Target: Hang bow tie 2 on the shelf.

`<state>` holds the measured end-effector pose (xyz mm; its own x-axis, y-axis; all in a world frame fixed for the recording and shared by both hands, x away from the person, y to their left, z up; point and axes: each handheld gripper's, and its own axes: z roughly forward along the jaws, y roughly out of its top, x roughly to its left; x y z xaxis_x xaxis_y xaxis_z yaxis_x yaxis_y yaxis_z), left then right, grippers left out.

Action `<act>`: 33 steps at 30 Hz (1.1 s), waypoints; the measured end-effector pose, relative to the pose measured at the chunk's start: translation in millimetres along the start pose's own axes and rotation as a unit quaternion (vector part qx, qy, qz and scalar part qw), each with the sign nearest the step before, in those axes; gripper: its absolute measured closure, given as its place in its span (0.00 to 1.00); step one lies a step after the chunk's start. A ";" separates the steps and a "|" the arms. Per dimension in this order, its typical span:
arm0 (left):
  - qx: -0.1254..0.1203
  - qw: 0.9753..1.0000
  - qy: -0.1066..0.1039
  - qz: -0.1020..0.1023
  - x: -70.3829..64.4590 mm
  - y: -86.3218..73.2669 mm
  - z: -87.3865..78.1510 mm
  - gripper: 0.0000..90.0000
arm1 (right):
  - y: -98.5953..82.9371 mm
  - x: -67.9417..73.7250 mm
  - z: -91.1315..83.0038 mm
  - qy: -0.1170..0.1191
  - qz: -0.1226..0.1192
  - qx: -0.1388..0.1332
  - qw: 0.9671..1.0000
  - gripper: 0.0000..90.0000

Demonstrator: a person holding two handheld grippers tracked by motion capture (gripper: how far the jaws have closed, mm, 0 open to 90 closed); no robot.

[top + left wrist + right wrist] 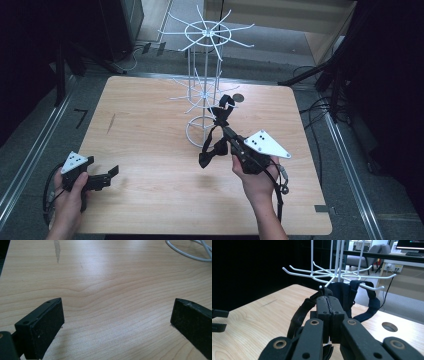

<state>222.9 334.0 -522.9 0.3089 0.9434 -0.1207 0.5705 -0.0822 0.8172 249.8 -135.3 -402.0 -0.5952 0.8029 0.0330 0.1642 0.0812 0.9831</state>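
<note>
Straps of a black harness-like item (pixel 216 145) hang between the right tongs (pixel 220 120) and the white wire rack (pixel 206 35) that stands near the middle of the wooden bench (pixel 150 190). Seen from the right gripper view, the right tongs (pixel 328 300) are pressed tight together on the black fabric (pixel 344 295), holding it up against one of the lower tier's white hooks (pixel 325 285); a loop of strap (pixel 372 302) droops behind and to one side, and another strap (pixel 297 317) runs down past the jaws on the other side. Whether the fabric already sits over the hook or only touches it cannot be told. From the high view, the lower part of the item dangles above the bench just beside the rack's round base ring (pixel 192 135), and the upper tier of hooks carries nothing. The person's right hand (pixel 255 177) grips the tool from below, with its grey plate (pixel 267 145) on top. Well apart, at the near left edge of the bench, the left hand (pixel 70 192) holds the left tongs (pixel 112 172) low over the wood; in the left gripper view its two black pads (pixel 47 325) stand wide apart with bare bench between them. A small round hole (pixel 238 98) lies in the bench behind the rack.
</note>
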 end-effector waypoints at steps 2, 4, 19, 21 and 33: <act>-0.001 1.000 0.000 0.000 -0.1 -0.1 0.1 0.00 | 2.7 1.4 1.4 0.002 0.001 -0.002 1.000 1.00; -0.002 1.000 0.001 0.000 -0.3 -0.1 0.2 0.00 | 4.7 2.1 2.3 0.002 -0.003 -0.005 1.000 1.00; -0.003 1.000 0.001 -0.001 -0.5 -0.3 0.3 0.00 | 18.8 4.0 10.8 0.006 -0.006 -0.011 1.000 1.00; -0.004 1.000 0.001 -0.002 -0.6 -0.3 0.4 0.00 | 19.6 3.6 11.6 0.005 -0.008 -0.011 1.000 1.00; -0.004 1.000 0.000 -0.001 -0.5 -0.3 0.4 0.00 | 21.1 -4.6 26.2 -0.004 -0.002 -0.003 1.000 1.00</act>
<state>222.8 333.4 -523.3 0.3080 0.9436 -0.1215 0.5646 -0.0785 0.8216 276.6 -121.9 -386.1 -0.5902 0.8068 0.0280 0.1567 0.0805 0.9844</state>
